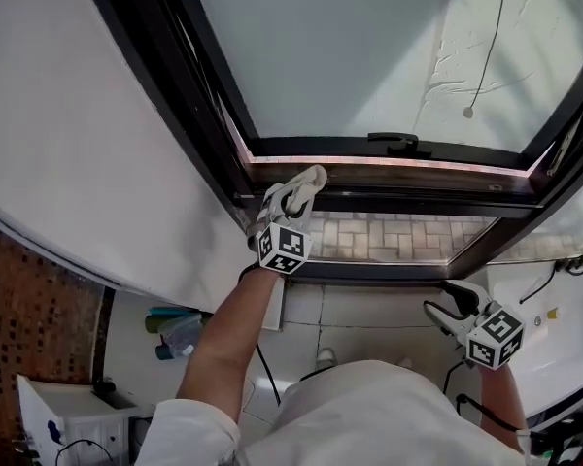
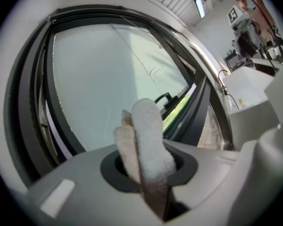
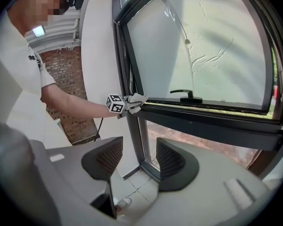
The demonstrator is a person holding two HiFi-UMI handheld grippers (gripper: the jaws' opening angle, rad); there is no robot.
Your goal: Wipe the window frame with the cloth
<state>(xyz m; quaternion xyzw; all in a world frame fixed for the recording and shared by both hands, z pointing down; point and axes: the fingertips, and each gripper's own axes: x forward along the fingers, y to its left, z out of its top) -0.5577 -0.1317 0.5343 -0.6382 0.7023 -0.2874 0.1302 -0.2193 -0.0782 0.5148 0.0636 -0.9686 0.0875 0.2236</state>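
Note:
A white cloth [image 1: 305, 184] is clamped in my left gripper [image 1: 293, 198], which is shut on it at the left end of the dark window frame's [image 1: 408, 202] lower rail. In the left gripper view the cloth [image 2: 147, 145] sticks up between the jaws, with the glass pane [image 2: 108, 79] and frame behind it. My right gripper [image 1: 449, 311] hangs low at the right, below the frame, open with nothing between its fingers. The right gripper view shows its open jaws [image 3: 136, 163] and, farther off, the left gripper [image 3: 132, 101] with the cloth on the frame's rail [image 3: 203, 114].
A black window handle [image 1: 396, 143] sits on the sash above the rail. A white wall [image 1: 87, 144] lies left of the frame. A white cabinet [image 1: 63, 416] and bottles [image 1: 170, 333] stand on the floor at the lower left. Brick paving [image 1: 389, 236] shows outside.

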